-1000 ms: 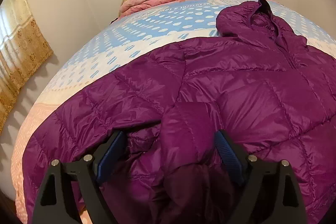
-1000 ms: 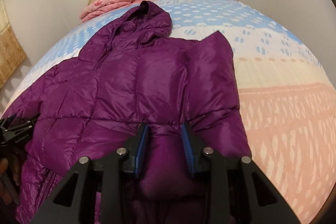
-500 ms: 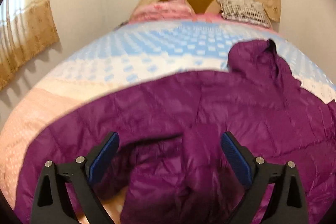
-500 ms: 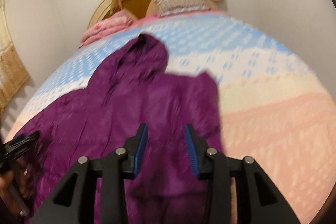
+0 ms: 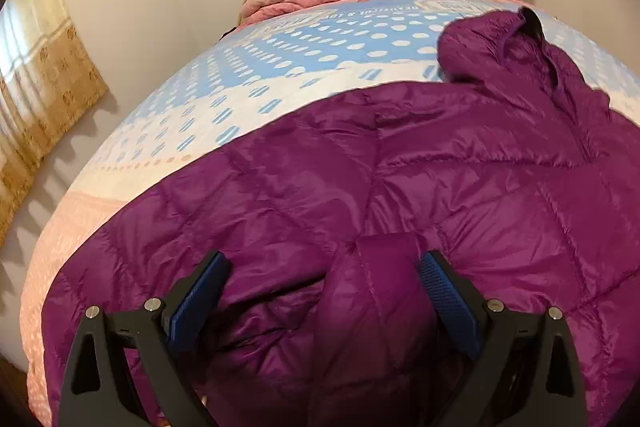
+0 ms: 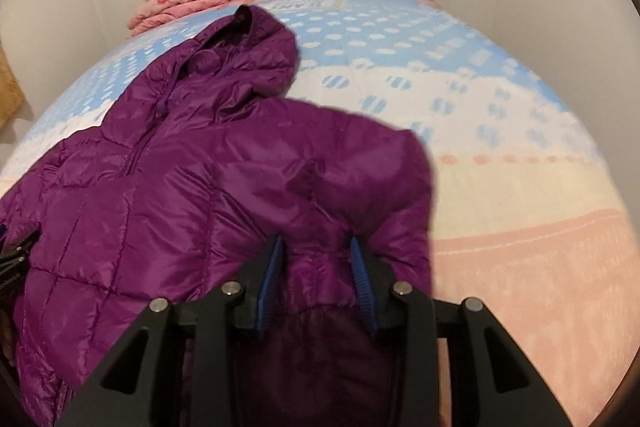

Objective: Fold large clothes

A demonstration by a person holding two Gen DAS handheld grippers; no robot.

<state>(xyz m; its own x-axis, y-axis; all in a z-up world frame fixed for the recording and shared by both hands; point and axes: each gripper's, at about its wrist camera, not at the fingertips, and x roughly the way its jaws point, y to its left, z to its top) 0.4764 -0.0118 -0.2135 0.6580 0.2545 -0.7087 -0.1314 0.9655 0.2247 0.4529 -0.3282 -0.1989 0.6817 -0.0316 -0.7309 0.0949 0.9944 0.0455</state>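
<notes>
Two grippers work the near edge of one purple jacket (image 5: 400, 179), which lies spread on the bed (image 5: 280, 75) with its hood (image 6: 240, 59) toward the headboard.

Nearest in the left wrist view, the left gripper (image 5: 322, 267) has its jaws spread wide. A folded sleeve (image 5: 376, 287) lies between the blue pads (image 5: 444, 291), but neither pad presses on it, so it holds nothing.

In the right wrist view, the right gripper (image 6: 316, 247) stands partly open, with a bunched part of the jacket between the pads. Whether they pinch the cloth or only flank it, I cannot tell.

Farther off, the body lies fairly flat with the zip up the middle and the hood untouched.

This looks like the sleeve-folding step: the left sleeve appears laid inward, the right side is in hand. Next, the right side likely needs laying over the body, then both grippers take the hem and carry it toward the hood. Puffy, slick cloth may spring back.
</notes>
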